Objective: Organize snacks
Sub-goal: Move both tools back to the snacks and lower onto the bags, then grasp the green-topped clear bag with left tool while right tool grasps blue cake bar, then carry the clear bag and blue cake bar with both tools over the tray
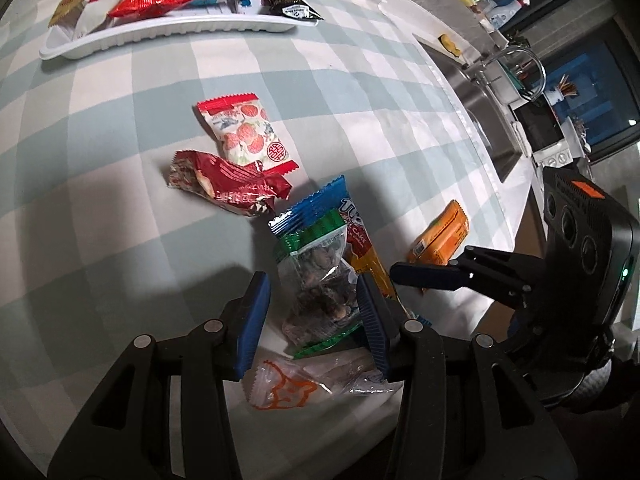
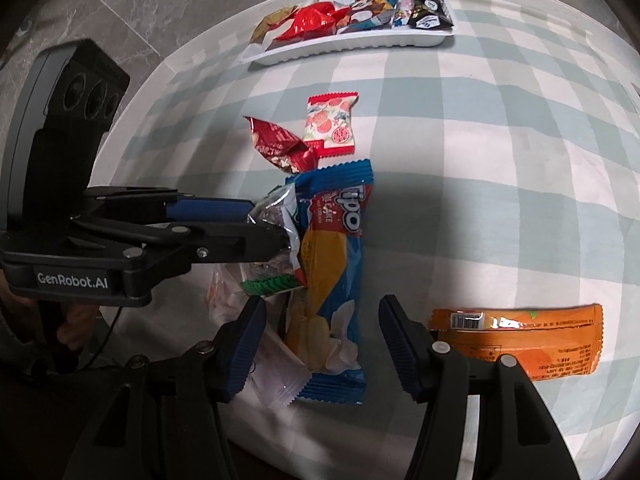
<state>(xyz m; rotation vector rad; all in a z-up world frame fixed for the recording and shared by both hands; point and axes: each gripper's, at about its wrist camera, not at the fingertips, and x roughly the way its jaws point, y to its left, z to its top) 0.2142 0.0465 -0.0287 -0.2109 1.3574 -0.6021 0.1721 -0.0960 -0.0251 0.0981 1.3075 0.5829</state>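
My left gripper straddles a clear green-edged nut packet, its blue fingers close on both sides; the right wrist view shows that gripper pinching the packet. Under it lies a blue Tipo cake pack, which also shows in the left wrist view. My right gripper is open, its fingers either side of the Tipo pack's lower end. A white tray with several snacks stands at the far side.
A strawberry packet and a crumpled red wrapper lie mid-table. An orange pack lies right of my right gripper. A clear squirrel-print bag lies near the table's front edge. A sink is beyond the table's right edge.
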